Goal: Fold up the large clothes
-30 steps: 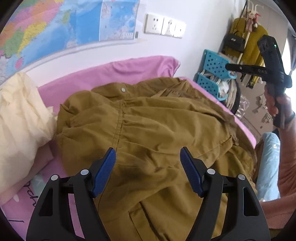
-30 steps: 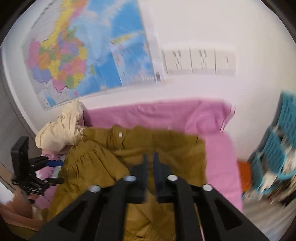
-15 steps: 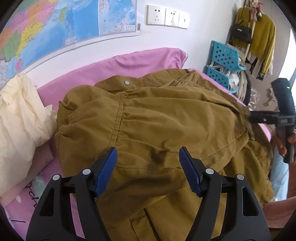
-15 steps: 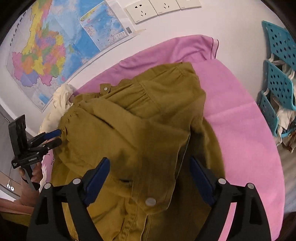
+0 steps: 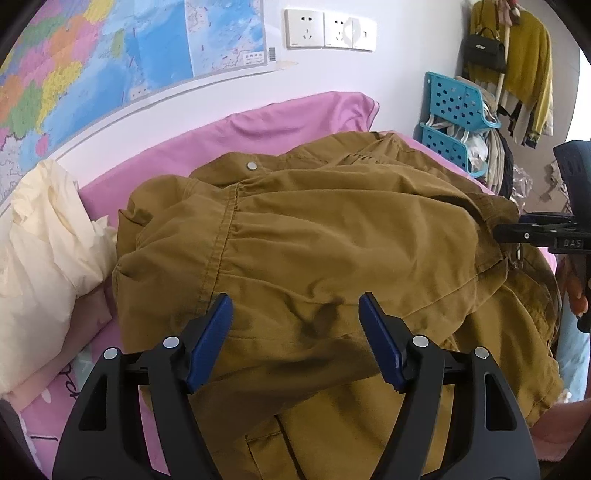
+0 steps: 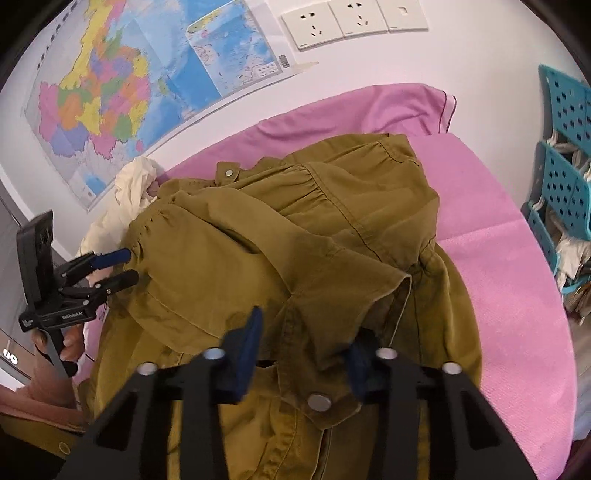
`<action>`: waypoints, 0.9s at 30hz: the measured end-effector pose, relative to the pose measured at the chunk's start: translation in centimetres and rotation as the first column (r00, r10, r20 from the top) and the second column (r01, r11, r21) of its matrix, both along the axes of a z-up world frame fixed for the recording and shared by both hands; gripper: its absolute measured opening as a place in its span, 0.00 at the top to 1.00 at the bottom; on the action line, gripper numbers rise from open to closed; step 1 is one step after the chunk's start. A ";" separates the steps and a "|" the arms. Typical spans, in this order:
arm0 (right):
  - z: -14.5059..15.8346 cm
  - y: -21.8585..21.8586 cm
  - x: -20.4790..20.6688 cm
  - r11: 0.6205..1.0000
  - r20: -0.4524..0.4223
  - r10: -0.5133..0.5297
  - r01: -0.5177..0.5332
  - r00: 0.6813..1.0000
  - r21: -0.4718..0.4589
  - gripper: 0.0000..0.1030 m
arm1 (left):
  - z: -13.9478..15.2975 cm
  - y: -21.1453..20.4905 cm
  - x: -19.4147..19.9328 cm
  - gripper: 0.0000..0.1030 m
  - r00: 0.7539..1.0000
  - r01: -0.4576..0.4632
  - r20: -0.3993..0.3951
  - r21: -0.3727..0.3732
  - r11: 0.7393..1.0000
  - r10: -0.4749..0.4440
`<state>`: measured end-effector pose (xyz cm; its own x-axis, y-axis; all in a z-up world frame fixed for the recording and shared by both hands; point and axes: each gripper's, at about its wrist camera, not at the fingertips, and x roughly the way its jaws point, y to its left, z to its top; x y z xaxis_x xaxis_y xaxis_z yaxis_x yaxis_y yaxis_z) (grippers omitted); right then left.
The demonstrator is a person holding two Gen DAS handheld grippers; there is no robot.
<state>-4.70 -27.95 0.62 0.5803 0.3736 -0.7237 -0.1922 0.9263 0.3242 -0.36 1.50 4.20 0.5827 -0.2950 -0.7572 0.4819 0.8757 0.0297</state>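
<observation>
A big mustard-brown jacket (image 5: 332, 251) is spread in a crumpled heap on a pink sheet (image 5: 280, 125). Its cloth looks soft and thin, with gathered pleats along a stitched seam and round silver snaps (image 5: 251, 165) near the collar. The left gripper (image 5: 295, 332) is held wide apart above the jacket's near edge, with nothing between its blue pads (image 5: 210, 339). The right gripper (image 6: 306, 350) is also spread apart, low over a folded flap (image 6: 321, 369) of the jacket; whether the pads touch the cloth cannot be told, because one pad is partly hidden behind the flap.

A cream cloth bundle (image 5: 40, 251) is piled beside the jacket's left side. A colourful map (image 6: 122, 85) and white wall sockets (image 6: 351, 18) are seen on the wall behind. Blue plastic baskets (image 5: 454, 122) are stacked at the right, with clothes hung above them (image 5: 524, 66).
</observation>
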 end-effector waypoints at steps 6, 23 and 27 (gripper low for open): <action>-0.2 0.7 0.1 1.000 -0.002 0.003 -0.003 1.000 -0.020 0.40 | 0.3 -0.3 -0.3 0.32 1.000 0.008 0.012 -0.002 1.000 -0.008; 2.7 2.1 0.2 0.998 0.085 0.020 -0.014 0.996 -0.066 0.94 | 0.3 1.8 -1.0 0.35 1.000 -0.020 0.004 -0.059 0.998 0.020; 6.1 1.7 1.2 0.996 0.173 0.016 -0.001 0.985 -0.086 0.94 | 1.2 2.8 -1.1 0.35 0.999 -0.039 0.016 -0.100 0.994 0.041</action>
<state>-3.47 -26.24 6.72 0.6967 0.3200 -0.6421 -0.2463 0.9473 0.2048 -1.47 4.28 5.38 0.6085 -0.3444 -0.7149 0.4466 0.8933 -0.0503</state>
